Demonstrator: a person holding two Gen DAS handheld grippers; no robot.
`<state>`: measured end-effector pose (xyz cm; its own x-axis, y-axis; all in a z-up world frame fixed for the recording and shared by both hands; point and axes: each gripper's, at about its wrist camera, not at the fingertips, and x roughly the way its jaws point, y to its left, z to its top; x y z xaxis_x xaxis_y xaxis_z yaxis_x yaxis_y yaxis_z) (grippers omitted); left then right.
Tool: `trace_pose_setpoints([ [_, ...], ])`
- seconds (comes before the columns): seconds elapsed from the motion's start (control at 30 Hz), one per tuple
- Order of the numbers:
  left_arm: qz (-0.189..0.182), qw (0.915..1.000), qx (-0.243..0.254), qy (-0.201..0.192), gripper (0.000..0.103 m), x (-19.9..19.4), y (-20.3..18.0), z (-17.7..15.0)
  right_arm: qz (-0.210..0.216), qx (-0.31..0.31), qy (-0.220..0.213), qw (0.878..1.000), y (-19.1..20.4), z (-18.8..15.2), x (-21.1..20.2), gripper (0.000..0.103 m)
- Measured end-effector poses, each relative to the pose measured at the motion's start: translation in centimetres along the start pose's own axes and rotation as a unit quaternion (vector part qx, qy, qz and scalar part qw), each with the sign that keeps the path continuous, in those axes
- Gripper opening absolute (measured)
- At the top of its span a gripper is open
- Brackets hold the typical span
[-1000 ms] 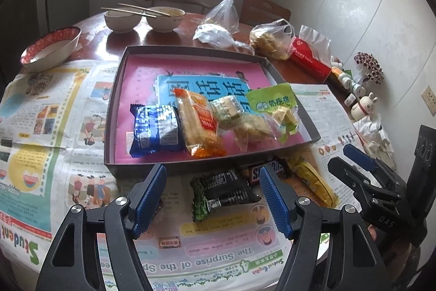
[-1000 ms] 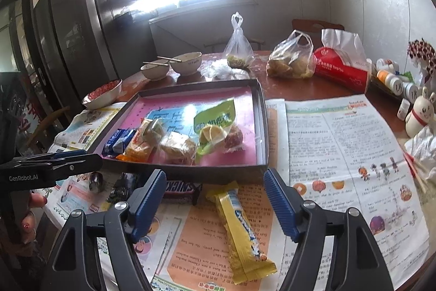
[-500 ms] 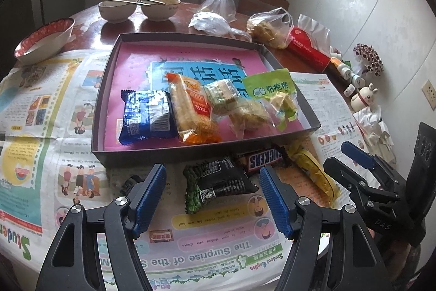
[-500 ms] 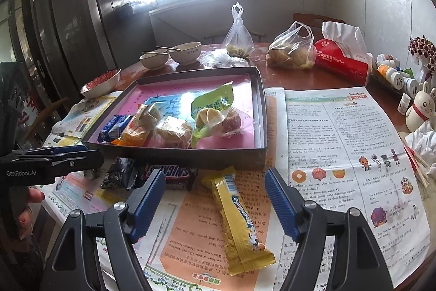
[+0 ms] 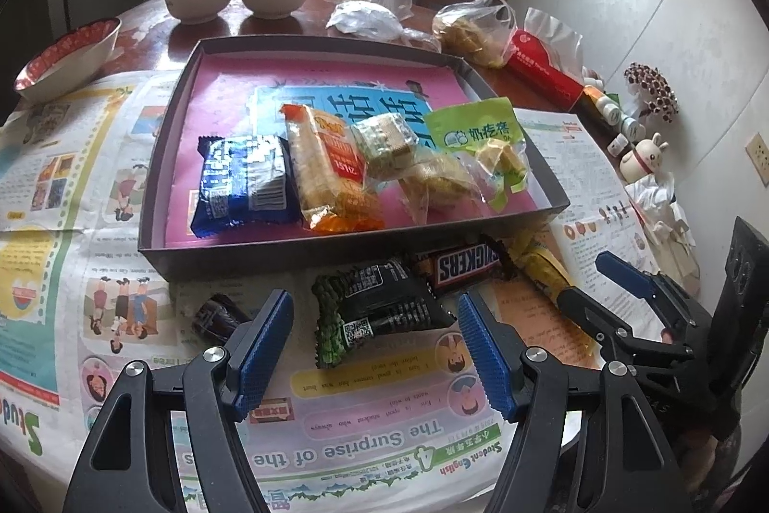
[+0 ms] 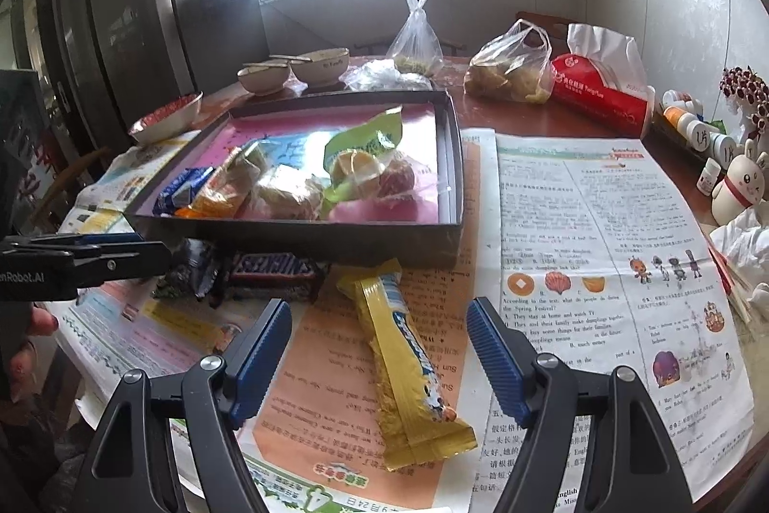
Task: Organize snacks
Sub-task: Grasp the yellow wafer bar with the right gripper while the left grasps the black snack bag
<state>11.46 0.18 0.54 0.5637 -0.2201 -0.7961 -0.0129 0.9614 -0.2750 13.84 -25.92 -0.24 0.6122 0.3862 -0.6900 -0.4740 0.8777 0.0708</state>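
A dark box (image 5: 158,195) with a pink lining holds a blue packet (image 5: 245,183), an orange cracker packet (image 5: 327,167), a green bag (image 5: 480,138) and clear-wrapped snacks (image 5: 384,138). In front of it on the newspaper lie a black-green packet (image 5: 379,311), a Snickers bar (image 5: 468,265), a small dark packet (image 5: 218,316) and a yellow packet (image 6: 408,369). My left gripper (image 5: 374,301) hangs open above the black-green packet, apart from it. My right gripper (image 6: 378,306) stands open over the yellow packet, holding nothing.
Bowls (image 5: 197,1) with chopsticks, a red-patterned bowl (image 5: 67,54), plastic bags (image 5: 476,27) and a red tissue pack (image 5: 543,73) stand behind the box. Small bottles and a rabbit figure (image 5: 641,157) line the right edge. Newspaper (image 6: 601,224) covers the near table.
Both views have tipped slightly downward, so the box and the loose snacks sit a little higher in the picture. The jaws stand as wide as before and nothing was picked up.
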Motion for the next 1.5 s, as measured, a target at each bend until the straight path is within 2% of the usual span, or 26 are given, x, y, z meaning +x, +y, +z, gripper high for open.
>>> trace_pose_setpoints([
  [0.27, 0.000, 0.9999, 0.008, 0.011, 0.073, 0.9, -0.7, -0.4, -0.016, -0.011, 0.015, 1.000, -0.3, -0.6, 1.6, 0.074],
  [0.53, 0.000, 0.9998, 0.007, 0.018, 0.073, 1.7, -0.7, -0.4, -0.024, -0.018, 0.013, 0.999, -0.2, -0.7, 2.2, 0.064],
  [0.93, 0.007, 0.9996, 0.005, 0.026, 0.073, 2.8, -0.6, -0.2, -0.022, -0.023, 0.014, 0.999, 0.1, -0.6, 3.1, 0.043],
  [1.17, 0.013, 0.9995, 0.001, 0.030, 0.073, 3.5, -0.4, -0.1, -0.012, -0.024, 0.013, 1.000, 0.2, -0.6, 3.5, 0.026],
  [1.4, -0.003, 0.9996, -0.018, 0.022, 0.072, 3.6, 0.2, 0.0, -0.009, -0.021, 0.005, 1.000, 0.3, -0.6, 2.9, 0.025],
  [1.5, -0.004, 0.9996, -0.022, 0.017, 0.066, 3.6, 0.5, 0.1, -0.006, -0.018, 0.001, 1.000, 0.3, -0.4, 2.6, 0.025],
])
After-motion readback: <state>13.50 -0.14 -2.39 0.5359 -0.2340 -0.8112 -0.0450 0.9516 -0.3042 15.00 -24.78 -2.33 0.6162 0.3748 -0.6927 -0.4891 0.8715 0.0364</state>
